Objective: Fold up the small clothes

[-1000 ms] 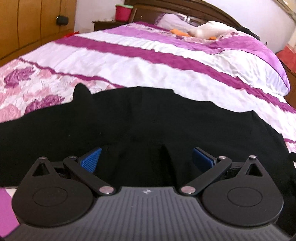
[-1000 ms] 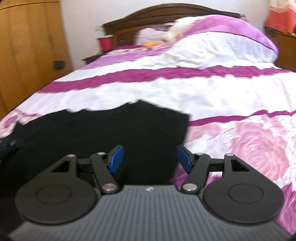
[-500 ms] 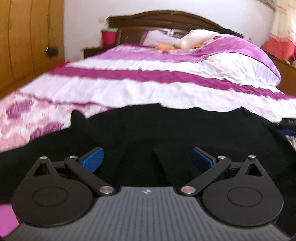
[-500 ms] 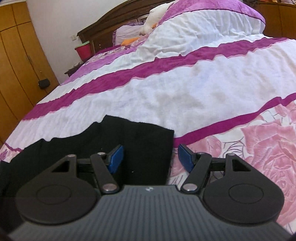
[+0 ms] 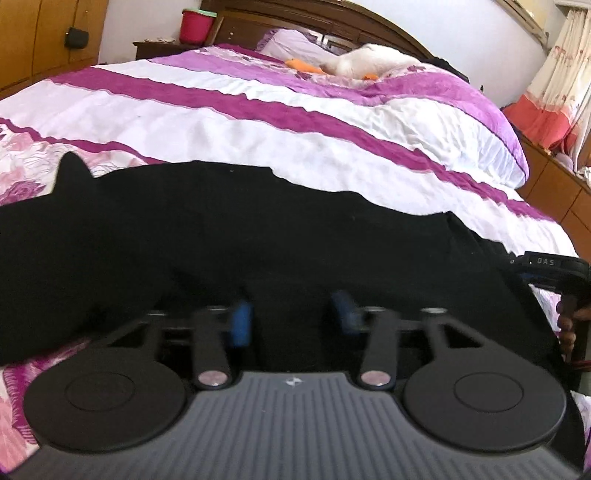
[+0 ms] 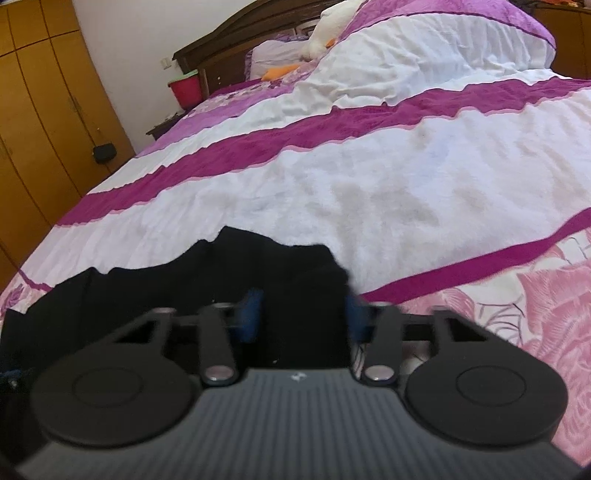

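A black garment point(image 5: 229, 229) lies spread across the near part of the bed. My left gripper point(image 5: 291, 317) is low over its near edge, its blue pads point(image 5: 240, 321) partly closed with black cloth between them. My right gripper point(image 6: 303, 317) sits at the garment's right end point(image 6: 280, 266), its blue pads point(image 6: 249, 317) partly closed around a strip of the cloth. The pads are blurred and a gap still shows in both. The right gripper also shows at the right edge of the left wrist view point(image 5: 554, 269).
The bed point(image 6: 406, 177) has a white, magenta-striped and pink floral cover. A white plush toy point(image 5: 369, 62) and a pillow point(image 5: 291, 44) lie by the dark headboard. A red bucket point(image 5: 197, 20) stands on a nightstand; wooden wardrobes point(image 6: 40, 122) stand on the left.
Both grippers' pads have narrowed from wide open, now with black cloth between them. Both have moved lower and closer onto the garment's near edge.
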`<action>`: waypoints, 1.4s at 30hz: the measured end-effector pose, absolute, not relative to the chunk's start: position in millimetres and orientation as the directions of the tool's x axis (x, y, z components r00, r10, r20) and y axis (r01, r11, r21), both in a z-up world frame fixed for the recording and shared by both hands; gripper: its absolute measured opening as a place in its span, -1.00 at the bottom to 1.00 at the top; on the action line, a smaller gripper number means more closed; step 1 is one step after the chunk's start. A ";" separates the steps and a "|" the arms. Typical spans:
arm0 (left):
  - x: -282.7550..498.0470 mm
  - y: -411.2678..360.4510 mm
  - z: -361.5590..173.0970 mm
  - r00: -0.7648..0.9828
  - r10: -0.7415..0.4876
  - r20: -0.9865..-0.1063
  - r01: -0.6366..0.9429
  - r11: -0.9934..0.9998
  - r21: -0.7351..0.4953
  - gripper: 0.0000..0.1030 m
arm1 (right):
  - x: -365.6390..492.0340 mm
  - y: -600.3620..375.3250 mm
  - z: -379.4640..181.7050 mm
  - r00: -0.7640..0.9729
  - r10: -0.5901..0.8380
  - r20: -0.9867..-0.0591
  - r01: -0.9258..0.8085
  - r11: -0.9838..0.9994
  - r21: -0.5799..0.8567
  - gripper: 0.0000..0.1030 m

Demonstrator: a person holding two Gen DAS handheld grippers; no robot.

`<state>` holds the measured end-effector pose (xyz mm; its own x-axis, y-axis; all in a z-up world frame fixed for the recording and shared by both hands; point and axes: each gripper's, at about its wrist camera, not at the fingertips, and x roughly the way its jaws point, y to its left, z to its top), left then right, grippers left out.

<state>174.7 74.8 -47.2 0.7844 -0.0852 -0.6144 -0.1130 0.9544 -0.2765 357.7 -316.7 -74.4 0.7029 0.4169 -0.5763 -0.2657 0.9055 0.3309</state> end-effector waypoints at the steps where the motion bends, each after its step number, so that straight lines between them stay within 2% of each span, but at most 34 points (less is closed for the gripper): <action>1: 176.4 73.0 -46.5 0.783 -0.094 -0.615 -0.103 0.956 -0.276 -0.65 | 356.7 -316.1 -74.1 0.701 0.430 -0.569 -0.276 0.899 0.339 -0.70; 2: 177.4 71.4 -45.4 0.784 -0.105 -0.612 -0.088 0.957 -0.277 -0.76 | 354.3 -315.2 -72.7 0.706 0.435 -0.559 -0.290 0.898 0.332 -0.71; 3: 176.7 69.6 -42.9 0.789 -0.098 -0.607 -0.083 0.961 -0.263 -0.79 | 351.6 -314.7 -70.8 0.717 0.431 -0.548 -0.298 0.900 0.319 -0.72; 8: 174.2 60.3 -20.0 0.858 -0.066 -0.509 -0.038 0.981 -0.190 -0.82 | 339.2 -326.0 -62.4 0.800 0.396 -0.452 -0.265 0.907 0.326 -0.73; 11: 184.7 53.7 -11.2 0.886 -0.031 -0.462 -0.026 0.993 -0.117 -0.81 | 339.5 -328.0 -67.7 0.824 0.344 -0.450 -0.224 0.927 0.300 -0.73; 13: 197.6 52.6 -14.7 0.886 -0.019 -0.464 -0.023 0.996 -0.086 -0.81 | 345.3 -329.1 -75.5 0.820 0.317 -0.477 -0.190 0.936 0.297 -0.73; 17: 225.9 55.1 -40.2 0.825 0.011 -0.566 -0.033 0.999 -0.029 -0.78 | 352.9 -331.2 -83.7 0.793 0.316 -0.521 -0.172 0.936 0.306 -0.68; 19: 230.2 59.2 -50.8 0.813 0.025 -0.582 -0.049 0.998 -0.025 -0.60 | 353.2 -330.0 -82.6 0.790 0.312 -0.528 -0.172 0.939 0.297 -0.66; 21: 226.7 64.4 -53.4 0.814 0.043 -0.579 -0.077 0.996 -0.034 -0.22 | 351.7 -329.7 -80.7 0.788 0.306 -0.534 -0.171 0.942 0.287 -0.61; 23: 223.4 69.7 -50.3 0.811 0.075 -0.580 -0.114 0.993 -0.032 0.04 | 348.8 -329.5 -75.9 0.792 0.292 -0.537 -0.161 0.947 0.277 -0.44; 24: 221.4 72.3 -47.9 0.808 0.098 -0.581 -0.136 0.990 -0.023 0.11 | 347.0 -329.5 -73.2 0.794 0.285 -0.537 -0.156 0.949 0.272 -0.20; 25: 218.8 75.3 -45.2 0.803 0.121 -0.584 -0.159 0.987 -0.014 0.14 | 342.9 -330.3 -69.2 0.801 0.279 -0.530 -0.152 0.951 0.270 0.05; 27: 212.2 81.8 -38.2 0.797 0.148 -0.586 -0.187 0.982 -0.006 0.21 | 334.4 -331.9 -62.6 0.812 0.278 -0.513 -0.153 0.950 0.272 0.20; 34: 170.5 107.1 -11.2 0.782 0.179 -0.597 -0.238 0.971 -0.020 0.32 | 290.3 -327.7 -29.7 0.811 0.305 -0.498 -0.198 0.946 0.257 0.21; 39: 129.1 120.7 0.1 0.770 0.204 -0.605 -0.271 0.962 -0.020 0.33 | 255.5 -321.6 -8.1 0.797 0.373 -0.475 -0.233 0.916 0.327 0.21; 42: 104.2 128.8 4.5 0.762 0.232 -0.605 -0.295 0.955 -0.006 0.33 | 235.6 -314.2 -2.2 0.776 0.394 -0.492 -0.229 0.904 0.361 0.21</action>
<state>104.2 128.8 4.5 0.7616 0.2316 -0.6052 -0.2952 0.9554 -0.0059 235.6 -314.2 -2.2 0.7764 0.3936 -0.4922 -0.2295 0.9039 0.3609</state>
